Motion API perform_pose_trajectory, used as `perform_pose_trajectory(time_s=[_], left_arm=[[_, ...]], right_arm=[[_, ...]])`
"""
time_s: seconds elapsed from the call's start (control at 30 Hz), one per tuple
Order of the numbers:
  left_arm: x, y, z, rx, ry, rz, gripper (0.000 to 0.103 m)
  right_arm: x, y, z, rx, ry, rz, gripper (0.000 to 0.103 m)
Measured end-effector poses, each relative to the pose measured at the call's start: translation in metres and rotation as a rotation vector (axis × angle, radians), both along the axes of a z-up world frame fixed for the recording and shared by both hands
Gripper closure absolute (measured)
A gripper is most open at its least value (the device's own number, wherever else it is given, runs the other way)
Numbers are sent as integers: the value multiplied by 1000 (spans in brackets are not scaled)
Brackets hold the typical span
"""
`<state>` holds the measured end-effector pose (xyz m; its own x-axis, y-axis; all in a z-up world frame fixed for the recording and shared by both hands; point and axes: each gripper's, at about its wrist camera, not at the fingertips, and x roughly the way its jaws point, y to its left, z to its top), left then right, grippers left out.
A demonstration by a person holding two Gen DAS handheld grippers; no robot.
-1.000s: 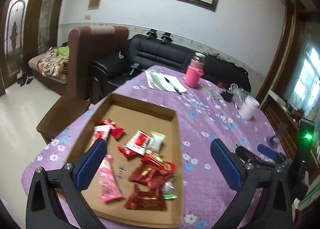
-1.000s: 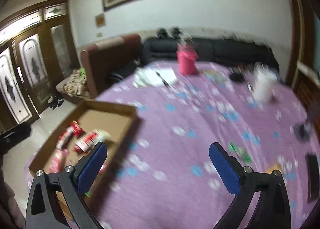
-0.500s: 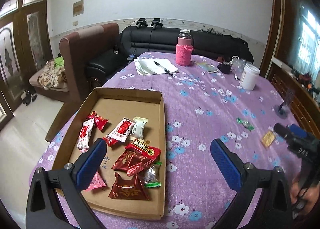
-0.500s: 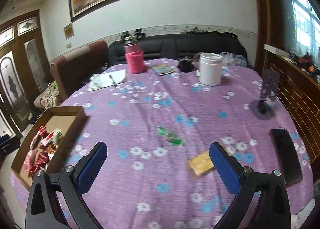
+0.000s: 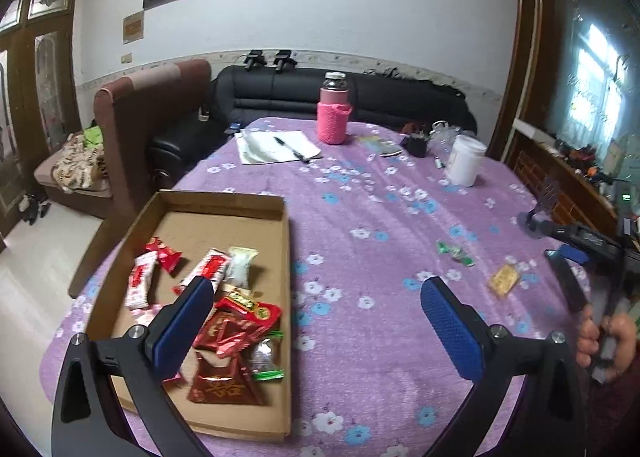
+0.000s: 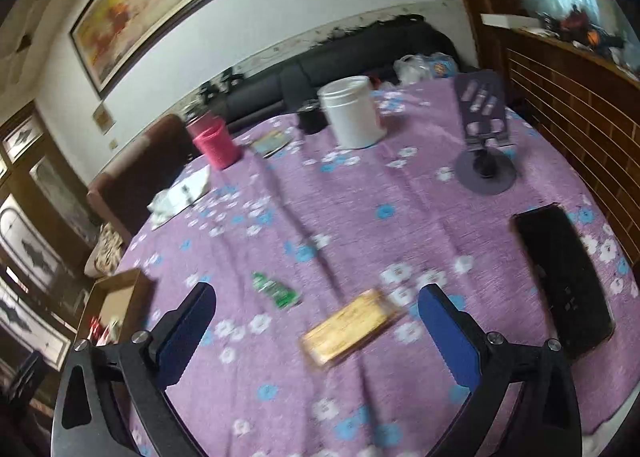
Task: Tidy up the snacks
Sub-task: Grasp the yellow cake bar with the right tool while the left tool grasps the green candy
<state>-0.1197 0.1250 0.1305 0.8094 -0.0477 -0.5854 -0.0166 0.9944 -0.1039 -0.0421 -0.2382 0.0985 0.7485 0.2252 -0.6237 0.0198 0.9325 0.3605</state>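
Note:
A shallow cardboard tray (image 5: pixel 286 241) lies on the purple flowered tablecloth and holds several red, white and green snack packets (image 5: pixel 236 317). A green candy packet (image 5: pixel 454 252) and a yellow snack bar (image 5: pixel 505 279) lie loose on the cloth to its right. My left gripper (image 5: pixel 316 321) is open and empty above the tray's right edge. My right gripper (image 6: pixel 316 321) is open and empty, with the yellow bar (image 6: pixel 350 331) between its fingers and the green packet (image 6: pixel 276 291) just beyond. The right gripper also shows at the far right of the left wrist view (image 5: pixel 570 253).
A pink bottle (image 5: pixel 334 111), papers with a pen (image 5: pixel 278 147), a white jar (image 6: pixel 352 113), a phone stand (image 6: pixel 484 137) and a black phone (image 6: pixel 564 281) sit on the table. Sofas stand behind the table. The tray's corner shows at left in the right wrist view (image 6: pixel 116 297).
My right gripper has swung right and come down close over the yellow bar and green packet. My left gripper has shifted a little to the right of the tray.

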Motion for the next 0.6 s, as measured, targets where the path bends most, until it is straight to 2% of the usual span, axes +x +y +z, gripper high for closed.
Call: perform_pose_trajectory(time_s=[0.07,0.17,0.33,0.4,0.47,0.6], left_arm=[[1,-3,-2,-12,7,-20,0],[1,-6,-4,-13,15,-38,0],[-1,-4,-4,-21,8,-51,0],[1,-2,-4,-45,16,-59,0],[8,-3,-4,-84,33,-81,0],[32,-14,-5,-178,78,-149,0]], right_arm=[[14,-4,-4,-17,32,4,10],[40,-1,-19,-6,114,35,24],[57,13,-53,-92,284,-11,25],[54,17,-63,-123,322,-35,25],[51,19,-71,-130,345,-61,24],[47,34,-69,-152,313,-51,24]])
